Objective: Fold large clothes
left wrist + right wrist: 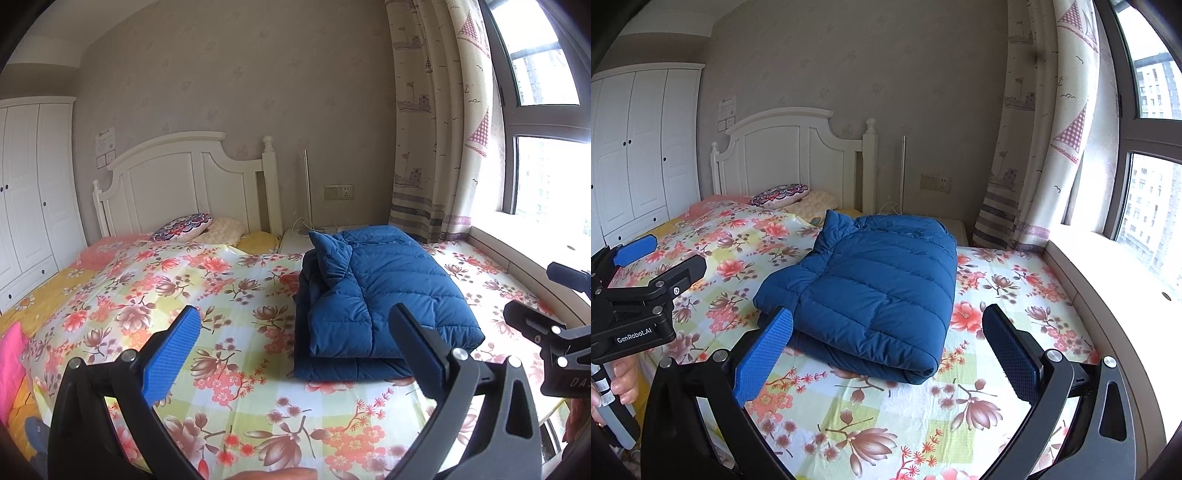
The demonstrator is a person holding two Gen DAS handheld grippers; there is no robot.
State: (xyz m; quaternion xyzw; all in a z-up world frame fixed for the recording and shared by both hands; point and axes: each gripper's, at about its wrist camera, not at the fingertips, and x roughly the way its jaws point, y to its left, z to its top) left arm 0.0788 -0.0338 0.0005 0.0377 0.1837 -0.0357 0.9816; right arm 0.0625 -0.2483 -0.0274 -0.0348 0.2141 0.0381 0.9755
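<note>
A: Jacket was folded into a thick blue bundle, lying on the bed toward the window side, collar end toward the headboard. Where were the grippers?

B: Both hung above the bedspread, clear of the jacket. Left gripper had its fingers wide apart, nothing between them; jacket sat just ahead and to its right. Right gripper likewise spread open and empty, with the jacket's near fold just past its left pad.

A: Room to move?

B: Open flowered sheet on the left of the jacket, a big flat stretch out to the bed's far edge. On the right, a narrower strip of sheet, then the window ledge along the bed's edge. Near edge of the bundle was rounded and doubled, lower layer sticking out under the top one.

A: Materials?

B: Jacket was quilted, puffy, horizontal stitch lines, slight sheen. Sheet was thin cotton-looking print, mildly wrinkled. Pads on the fingers were blue and textured, frames black.

A: Anything in the way?

B: Two pillows at the headboard, well apart from the jacket. A small white nightstand sat just behind the jacket's far end. Curtain hung by the window; white wardrobe stood off to the left. Pink fabric lay at the bed's left edge.
</note>
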